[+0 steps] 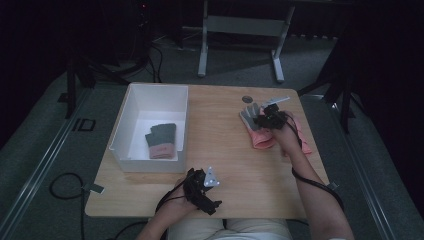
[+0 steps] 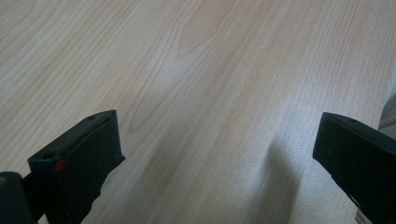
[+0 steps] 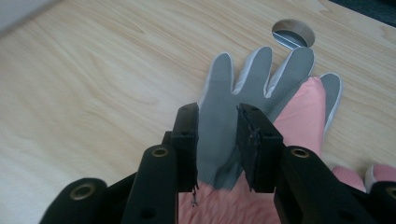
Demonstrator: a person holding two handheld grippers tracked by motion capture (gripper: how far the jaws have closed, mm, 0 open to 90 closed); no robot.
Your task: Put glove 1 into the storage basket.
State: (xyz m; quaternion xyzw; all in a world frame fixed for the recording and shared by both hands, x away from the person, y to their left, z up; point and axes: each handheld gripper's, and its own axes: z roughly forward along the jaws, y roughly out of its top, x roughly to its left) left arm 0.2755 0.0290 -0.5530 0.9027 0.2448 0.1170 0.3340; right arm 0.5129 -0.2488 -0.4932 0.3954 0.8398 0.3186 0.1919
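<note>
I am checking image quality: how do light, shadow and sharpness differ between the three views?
High view: dark surroundings, the table dimly lit. Left gripper view: bright wood grain, soft shadow beside the right-hand jaw, jaws slightly blurred. Right gripper view: the grey and pink glove fairly sharp, the near jaws softer.

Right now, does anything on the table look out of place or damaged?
Nothing looks damaged or spilled. One folded glove lies in the white box; the other gloves lie loosely overlapped under the right gripper.

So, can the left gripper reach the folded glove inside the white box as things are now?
Probably yes. The left gripper is open near the table's front edge; the white box has no lid, and the folded glove lies uncovered.
</note>
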